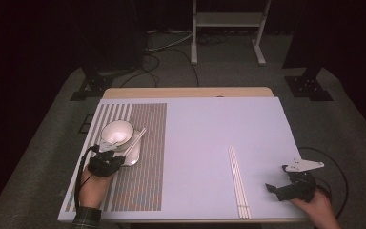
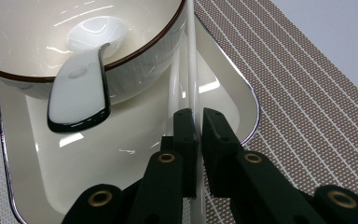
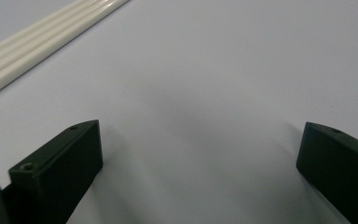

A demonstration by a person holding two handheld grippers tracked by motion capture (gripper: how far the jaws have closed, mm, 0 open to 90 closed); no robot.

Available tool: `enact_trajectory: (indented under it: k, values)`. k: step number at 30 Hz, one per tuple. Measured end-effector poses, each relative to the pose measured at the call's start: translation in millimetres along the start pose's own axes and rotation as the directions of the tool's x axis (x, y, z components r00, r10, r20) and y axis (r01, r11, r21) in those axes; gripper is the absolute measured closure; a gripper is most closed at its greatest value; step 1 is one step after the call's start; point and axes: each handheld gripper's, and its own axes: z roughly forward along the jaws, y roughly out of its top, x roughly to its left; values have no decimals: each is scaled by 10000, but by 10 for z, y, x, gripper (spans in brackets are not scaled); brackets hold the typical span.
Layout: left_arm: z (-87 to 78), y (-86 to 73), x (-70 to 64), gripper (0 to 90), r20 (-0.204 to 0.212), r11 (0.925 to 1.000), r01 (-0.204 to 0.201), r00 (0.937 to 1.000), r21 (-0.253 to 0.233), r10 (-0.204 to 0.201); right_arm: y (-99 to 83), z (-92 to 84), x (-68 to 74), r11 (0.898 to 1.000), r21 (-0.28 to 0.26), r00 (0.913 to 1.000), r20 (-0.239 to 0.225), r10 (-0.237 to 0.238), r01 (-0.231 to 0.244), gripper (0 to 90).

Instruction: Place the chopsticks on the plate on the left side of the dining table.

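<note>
Pale lavender sheeting covers the bench [image 1: 209,138], and the left gripper [image 1: 108,161] works at its near left edge while the right gripper [image 1: 286,187] sits at the near right. Under and ahead of the left gripper lies a brown woven placemat [image 1: 145,157] with pale stripes. On the mat, directly in front of that gripper, sits a cream tray [image 2: 233,93] with rounded corners and a glossy rim. On the tray's far part, just beyond and left of the jaws in the left gripper view, stands a white bowl [image 2: 51,42] with a thin brown rim. A white soup spoon [image 2: 79,93] with a dark edge leans in the bowl, its handle hanging over the rim towards the gripper. The left gripper [image 2: 198,128] is pinched on a single white chopstick [image 2: 192,60], which runs from between the pads straight ahead past the right side of the bowl, above the tray.

The right gripper [image 3: 200,154] hovers close over bare sheeting with its jaws spread wide and nothing between them. Just to its left, apart from it, a bundle of white chopsticks [image 1: 238,181] lies flat on the bench; the same sticks [image 3: 42,37] cross the upper left corner of the right gripper view
</note>
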Motion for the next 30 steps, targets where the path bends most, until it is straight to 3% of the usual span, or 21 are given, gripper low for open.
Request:
enact_trajectory:
  k: [13,24,30]
  values:
    - [14,5,-6,833,-106,10000,-29,9999,-74,28,0,0,0,10000,-4,10000,0,0,0,0]
    - [-120,16,-39,805,93,9980,138,9999,-611,-133,0,0,0,10000,-1,10000,-3,4,-4,0]
    - [-230,-27,-100,892,210,9971,211,9996,-732,-196,0,0,0,10000,-1,10000,2,1,-1,0]
